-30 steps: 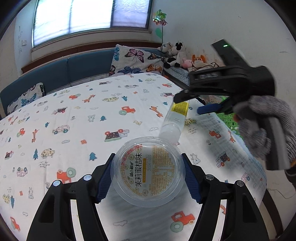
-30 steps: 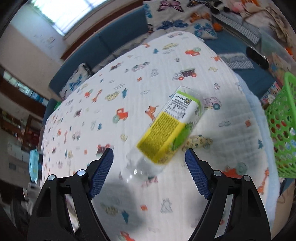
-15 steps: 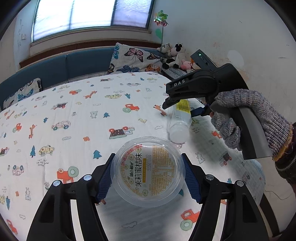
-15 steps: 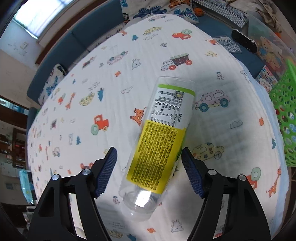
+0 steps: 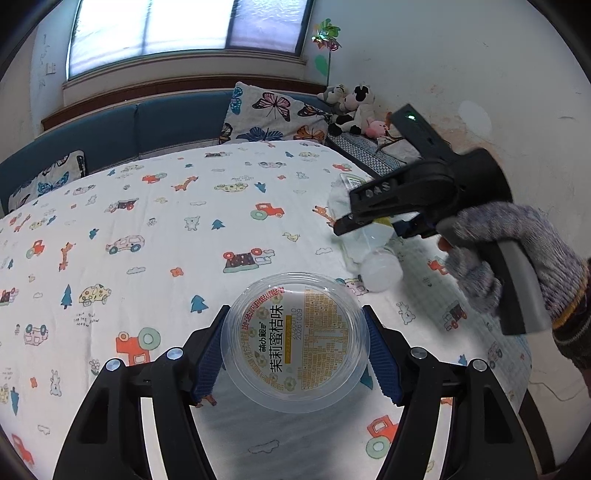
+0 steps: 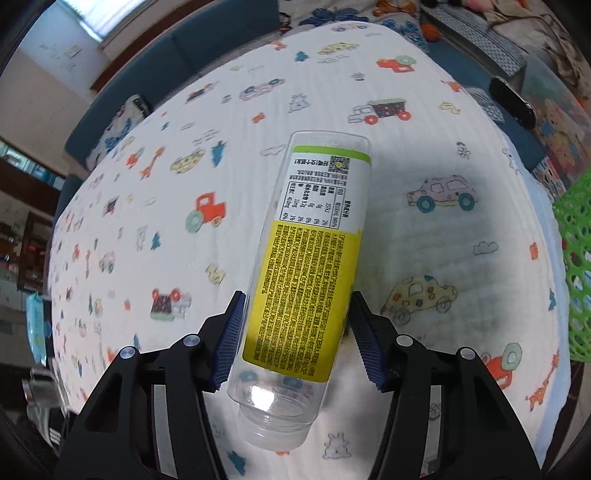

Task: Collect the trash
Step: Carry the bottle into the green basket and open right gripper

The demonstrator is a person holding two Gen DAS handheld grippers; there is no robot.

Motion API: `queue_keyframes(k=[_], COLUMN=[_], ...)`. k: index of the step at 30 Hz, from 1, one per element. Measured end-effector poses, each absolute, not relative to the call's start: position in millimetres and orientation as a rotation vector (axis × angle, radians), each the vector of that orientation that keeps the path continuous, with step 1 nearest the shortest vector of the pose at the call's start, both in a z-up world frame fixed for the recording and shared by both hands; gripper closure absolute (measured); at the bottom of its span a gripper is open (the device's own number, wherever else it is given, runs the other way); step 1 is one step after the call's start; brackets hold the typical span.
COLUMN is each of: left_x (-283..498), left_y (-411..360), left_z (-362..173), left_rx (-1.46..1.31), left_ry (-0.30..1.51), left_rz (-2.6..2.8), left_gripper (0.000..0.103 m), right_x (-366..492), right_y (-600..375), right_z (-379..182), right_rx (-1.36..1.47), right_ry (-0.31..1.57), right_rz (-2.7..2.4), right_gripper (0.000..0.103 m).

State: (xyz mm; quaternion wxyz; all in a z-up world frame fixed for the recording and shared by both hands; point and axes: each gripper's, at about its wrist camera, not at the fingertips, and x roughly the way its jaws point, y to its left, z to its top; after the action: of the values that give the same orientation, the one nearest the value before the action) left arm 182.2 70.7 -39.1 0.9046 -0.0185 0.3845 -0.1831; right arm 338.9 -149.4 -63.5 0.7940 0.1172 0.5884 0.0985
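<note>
Being closed around a clear bottle [image 6: 301, 258], the right gripper [image 6: 295, 339] is seen with its jaws having just been narrowing; the left blue pad [image 6: 229, 339] is being pressed against the bottle's side, while the right pad is standing just beside the yellow label, and whether it is touching cannot be told. The bottle is being kept lying on its side on the cloth [image 6: 147, 221], its open neck toward the camera and its base pointing away. In the left wrist view the right gripper [image 5: 373, 229] is being held by a gloved hand [image 5: 509, 258] at the right of the table, over the bottle [image 5: 369, 254].

A round clear cup [image 5: 295, 338] with a printed lid is being gripped by the left gripper [image 5: 295, 350], both blue pads being pressed on its rim. The cup is being held above the cloth [image 5: 147, 240], near the front edge.

The cloth, white with cartoon cars, trucks and trees, is being spread over the whole table. A green mesh basket [image 6: 576, 277] is being shown past the table's right edge. A blue bench [image 5: 166, 122] with a butterfly cushion [image 5: 273, 114] is being seen behind the table, with plush toys [image 5: 351, 107] in the corner under a window [image 5: 155, 29].
</note>
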Motion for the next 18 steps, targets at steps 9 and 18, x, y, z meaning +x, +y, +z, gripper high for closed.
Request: queue_keyframes(k=[9,18], left_x=[183,184], left_y=[57,23], left_z=[-29,-20], left_rx=[-0.047,-0.041], left_ry=[0.779,0.782], left_rz=[-0.372,-0.405], left_gripper=[0.037,0.037], right_x=[313,288], right_y=[-169,-217], right_z=[-48,-22], right_rx=[0.277,0.321], right_ry=[1.242,1.177], right_rz=[0.323,0.388], right_gripper=[0.047,0.047])
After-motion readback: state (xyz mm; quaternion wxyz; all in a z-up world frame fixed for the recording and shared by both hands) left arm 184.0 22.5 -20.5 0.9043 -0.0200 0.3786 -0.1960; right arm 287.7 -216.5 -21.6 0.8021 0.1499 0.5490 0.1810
